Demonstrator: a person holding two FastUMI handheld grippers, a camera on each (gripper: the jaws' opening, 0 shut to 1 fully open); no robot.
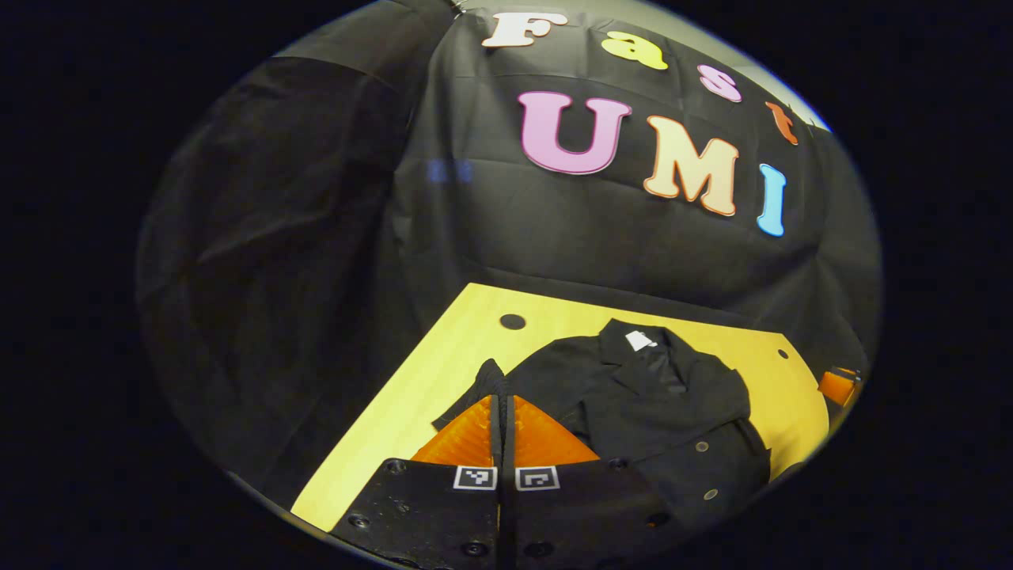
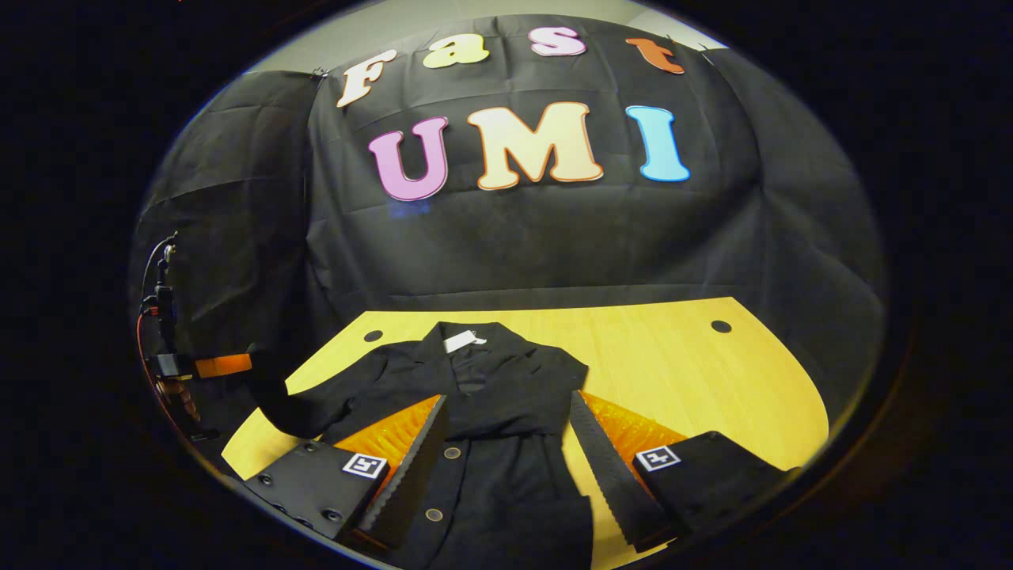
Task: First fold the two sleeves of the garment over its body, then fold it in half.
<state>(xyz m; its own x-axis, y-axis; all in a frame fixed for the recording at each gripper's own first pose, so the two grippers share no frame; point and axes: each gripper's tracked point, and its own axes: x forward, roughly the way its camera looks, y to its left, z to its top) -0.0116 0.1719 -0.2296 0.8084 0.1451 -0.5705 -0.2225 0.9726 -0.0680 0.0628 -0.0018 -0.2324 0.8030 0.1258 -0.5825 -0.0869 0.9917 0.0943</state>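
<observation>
A black buttoned jacket [image 1: 657, 404] lies face up on the yellow table [image 1: 443, 356], collar with a white label [image 1: 639, 340] toward the wall. My left gripper [image 1: 502, 400] is shut on the end of one sleeve [image 1: 484, 380], held just above the table's left part. In the right gripper view that sleeve [image 2: 305, 412] stretches left and up to the left gripper [image 2: 221, 366]. The other sleeve [image 2: 522, 412] lies folded across the jacket's body [image 2: 506, 483]. My right gripper [image 2: 508, 400] hangs open over the jacket's middle, fingers wide apart and holding nothing.
The black cloth wall [image 2: 514, 245] closes the booth behind the table. Round cable holes [image 2: 720, 325] sit near the table's back corners. Bare tabletop [image 2: 696, 380] stretches right of the jacket. A hand [image 2: 178, 396] holds the left gripper beyond the table's left edge.
</observation>
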